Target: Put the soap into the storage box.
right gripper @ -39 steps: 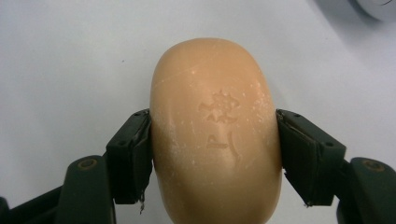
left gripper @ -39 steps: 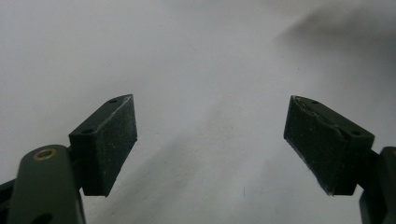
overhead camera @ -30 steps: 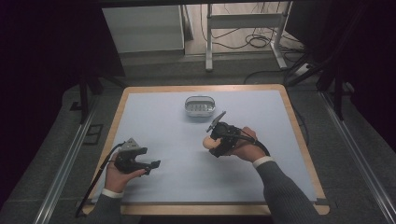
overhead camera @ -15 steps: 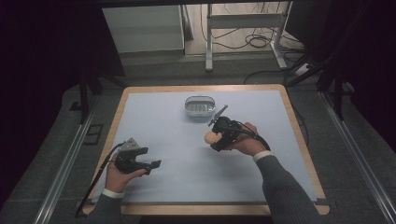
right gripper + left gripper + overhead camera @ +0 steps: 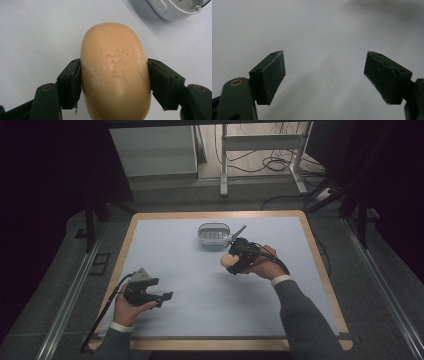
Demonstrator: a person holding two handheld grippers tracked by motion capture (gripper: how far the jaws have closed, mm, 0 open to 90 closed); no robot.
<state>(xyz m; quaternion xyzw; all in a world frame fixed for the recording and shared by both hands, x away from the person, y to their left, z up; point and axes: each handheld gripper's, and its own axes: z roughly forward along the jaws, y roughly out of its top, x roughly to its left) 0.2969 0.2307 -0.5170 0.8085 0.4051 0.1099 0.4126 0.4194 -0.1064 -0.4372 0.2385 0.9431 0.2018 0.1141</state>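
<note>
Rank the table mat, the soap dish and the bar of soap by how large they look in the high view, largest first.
1. Table mat, by far the largest.
2. Soap dish, a small white tray near the mat's far edge.
3. Bar of soap, smallest, clamped in the right gripper, which partly covers it, so its full size is unsure.

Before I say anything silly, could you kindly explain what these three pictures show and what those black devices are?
A person sits at a table holding a hand-operated clamp in each hand. One picture looks down from above; the other two come from cameras riding on each clamp. The right tool is shut on a peach-coloured bar of soap, lifted near a white soap dish. The left tool rests open and holds nothing, low over the pale mat.
</note>
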